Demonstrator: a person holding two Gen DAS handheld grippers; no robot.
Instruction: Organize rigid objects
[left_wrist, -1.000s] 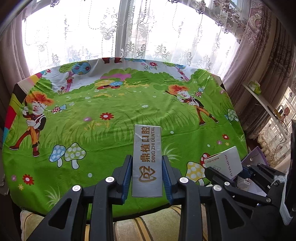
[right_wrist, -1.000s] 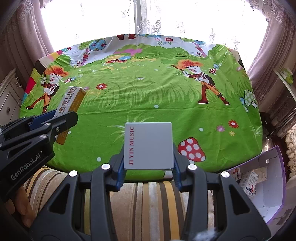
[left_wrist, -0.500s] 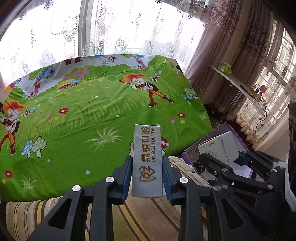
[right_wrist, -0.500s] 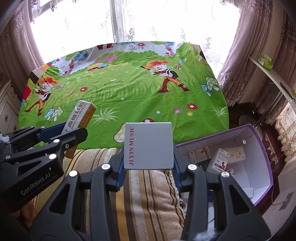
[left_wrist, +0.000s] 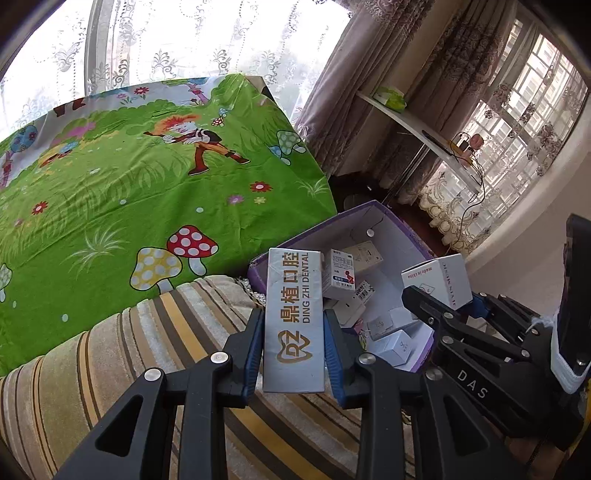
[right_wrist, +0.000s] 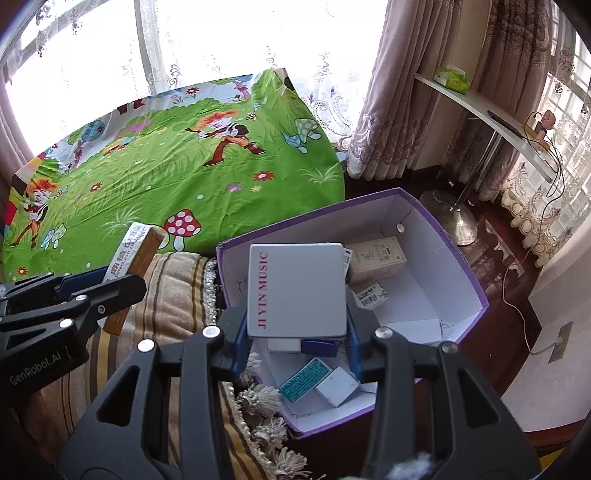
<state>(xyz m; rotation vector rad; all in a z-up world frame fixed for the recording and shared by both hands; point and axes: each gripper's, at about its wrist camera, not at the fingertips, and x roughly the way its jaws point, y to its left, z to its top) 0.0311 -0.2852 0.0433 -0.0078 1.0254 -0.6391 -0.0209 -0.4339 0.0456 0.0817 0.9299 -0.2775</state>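
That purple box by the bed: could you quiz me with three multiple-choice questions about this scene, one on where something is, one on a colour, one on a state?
1. Where is the purple box?
A. on the green bedspread
B. on the floor beside the bed
C. on the shelf

2. What colour is the lettering on the white JI YIN MUSIC box?
A. red
B. green
C. black

3. How is the DING ZHI DENTAL box?
A. lying in the purple box
B. lying on the bedspread
C. clamped in the left gripper

Answers: 1 B, it sits below the bedspread's edge. 2 A, red print. 3 C, pads press both its sides.
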